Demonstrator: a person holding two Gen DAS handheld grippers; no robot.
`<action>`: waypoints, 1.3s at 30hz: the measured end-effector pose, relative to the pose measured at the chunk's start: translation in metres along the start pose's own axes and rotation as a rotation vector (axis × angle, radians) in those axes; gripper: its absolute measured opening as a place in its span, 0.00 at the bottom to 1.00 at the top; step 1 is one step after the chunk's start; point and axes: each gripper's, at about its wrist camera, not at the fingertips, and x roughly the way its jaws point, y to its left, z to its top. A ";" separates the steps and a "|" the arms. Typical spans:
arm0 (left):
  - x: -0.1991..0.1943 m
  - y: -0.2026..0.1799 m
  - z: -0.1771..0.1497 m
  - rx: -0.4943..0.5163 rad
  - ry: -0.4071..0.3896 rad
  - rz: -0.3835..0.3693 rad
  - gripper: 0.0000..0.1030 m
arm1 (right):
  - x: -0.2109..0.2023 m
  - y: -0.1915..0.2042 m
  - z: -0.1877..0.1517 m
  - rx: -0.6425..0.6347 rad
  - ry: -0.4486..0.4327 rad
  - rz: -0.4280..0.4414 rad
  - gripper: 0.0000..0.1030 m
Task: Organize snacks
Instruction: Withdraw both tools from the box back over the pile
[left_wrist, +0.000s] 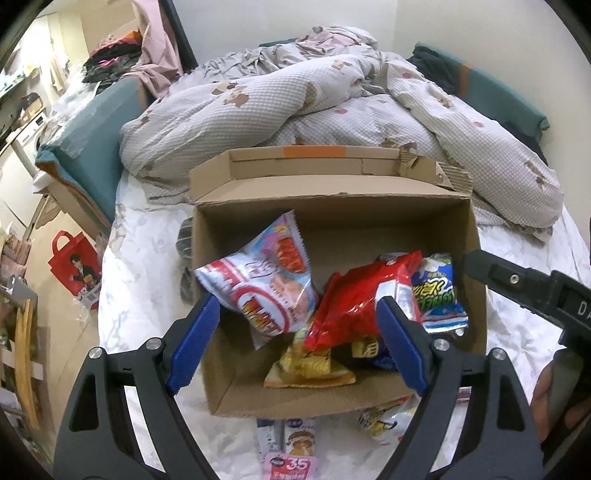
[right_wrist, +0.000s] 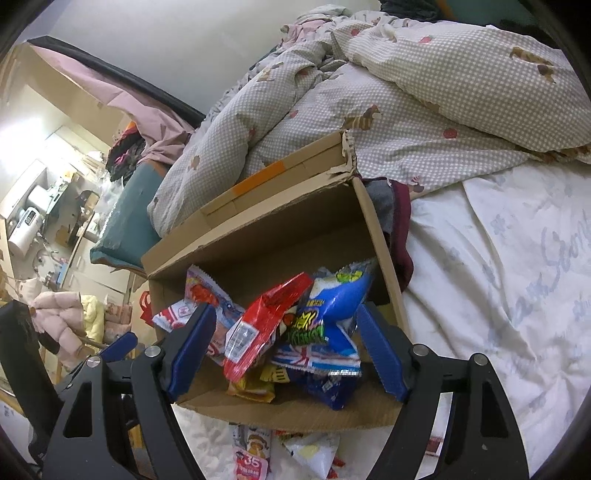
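Both hand-held grippers, left (left_wrist: 297, 325) and right (right_wrist: 286, 343), hang spread and empty over the box (left_wrist: 476, 258); loose snack packets (left_wrist: 295, 443) lie beneath, nearer the left.

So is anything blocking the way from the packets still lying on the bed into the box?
Only the box's near wall, which the loose packets lie against, so they must be lifted over it. The box top is open, with its flap folded back on the far side. Both grippers hang open and empty above it.

Brown cardboard box (left_wrist: 476, 266), red snack bag (left_wrist: 354, 310), checked quilt (left_wrist: 258, 107).
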 end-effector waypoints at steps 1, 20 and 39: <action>-0.002 0.003 -0.002 -0.004 0.000 0.001 0.82 | -0.002 0.001 -0.002 -0.003 0.000 -0.001 0.79; -0.033 0.055 -0.045 -0.048 -0.001 0.021 0.82 | -0.023 0.016 -0.054 -0.090 0.077 -0.067 0.79; -0.036 0.073 -0.120 -0.080 0.120 -0.022 0.82 | -0.035 0.021 -0.123 -0.125 0.188 -0.105 0.79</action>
